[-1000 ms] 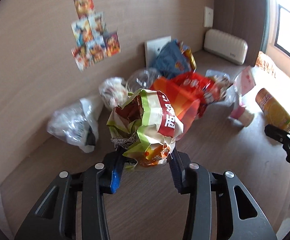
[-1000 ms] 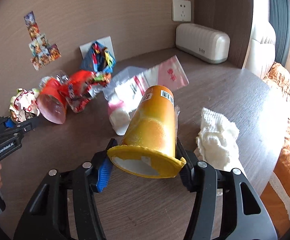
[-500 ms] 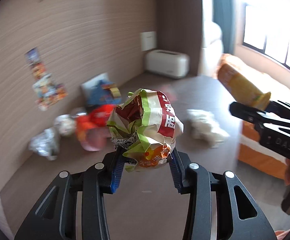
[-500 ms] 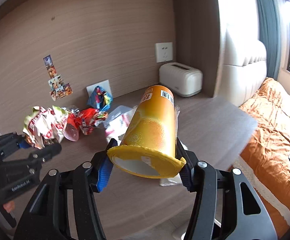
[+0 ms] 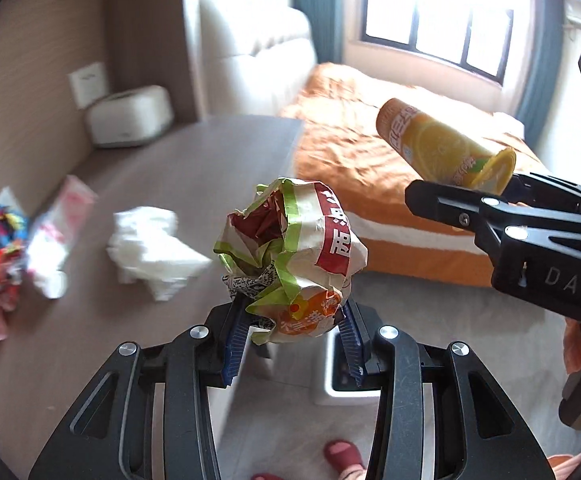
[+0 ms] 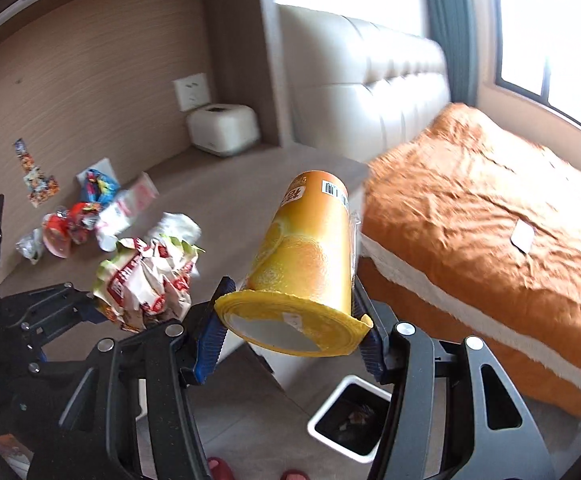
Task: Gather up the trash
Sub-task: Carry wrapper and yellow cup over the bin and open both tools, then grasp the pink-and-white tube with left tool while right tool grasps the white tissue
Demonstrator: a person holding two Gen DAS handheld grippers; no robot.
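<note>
My left gripper (image 5: 292, 344) is shut on a crumpled green, red and white food wrapper (image 5: 290, 256), held in the air past the desk's edge. The wrapper also shows in the right wrist view (image 6: 146, 280). My right gripper (image 6: 290, 340) is shut on an orange cylindrical snack can (image 6: 310, 264) with a yellow lid, also held in the air; the can shows in the left wrist view (image 5: 442, 148). A white trash bin (image 6: 350, 420) with a dark inside stands on the floor below both grippers, partly hidden by them (image 5: 342, 388).
More trash lies on the brown desk (image 6: 226, 200): a white tissue wad (image 5: 150, 248), red, blue and pink snack bags (image 6: 90, 208) and a clear bag. A white toaster (image 6: 222, 128) stands at the back. A bed with an orange cover (image 6: 482, 208) stands to the right.
Both grippers have swung right, away from the desk and out over the floor, each still holding its item. The bin has come into view below.
</note>
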